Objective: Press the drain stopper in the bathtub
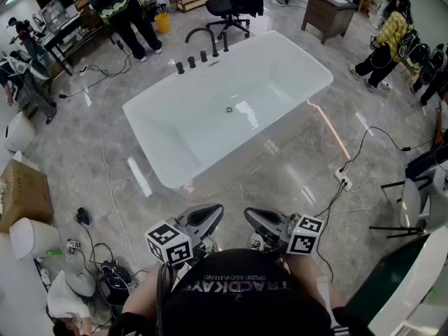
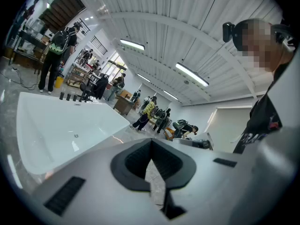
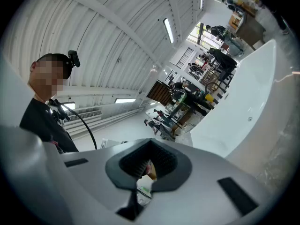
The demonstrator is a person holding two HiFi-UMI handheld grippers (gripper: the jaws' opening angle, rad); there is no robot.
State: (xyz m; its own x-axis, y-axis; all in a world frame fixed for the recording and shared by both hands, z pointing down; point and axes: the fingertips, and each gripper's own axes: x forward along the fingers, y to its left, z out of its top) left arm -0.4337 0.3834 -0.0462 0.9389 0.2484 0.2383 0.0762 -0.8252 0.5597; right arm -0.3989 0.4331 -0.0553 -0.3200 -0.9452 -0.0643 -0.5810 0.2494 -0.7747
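Note:
A white freestanding bathtub (image 1: 287,68) stands on the grey marble floor ahead of me. Its small round metal drain stopper (image 1: 228,110) sits in the middle of the tub's bottom, and it also shows as a tiny dot in the left gripper view (image 2: 76,135) and the right gripper view (image 3: 250,119). Both grippers are held low, close to my body and well short of the tub. The left gripper (image 1: 214,211) (image 2: 151,145) is shut, tips meeting, holding nothing. The right gripper (image 1: 251,215) (image 3: 151,145) is shut and empty as well.
A black arched faucet (image 1: 204,39) and knobs (image 1: 180,67) stand on the tub's far rim. A power strip (image 1: 343,179) and cables lie on the floor to the right. At left are a cardboard box (image 1: 24,191) and white stools. People, an office chair (image 1: 227,9) and a desk (image 1: 327,12) are beyond.

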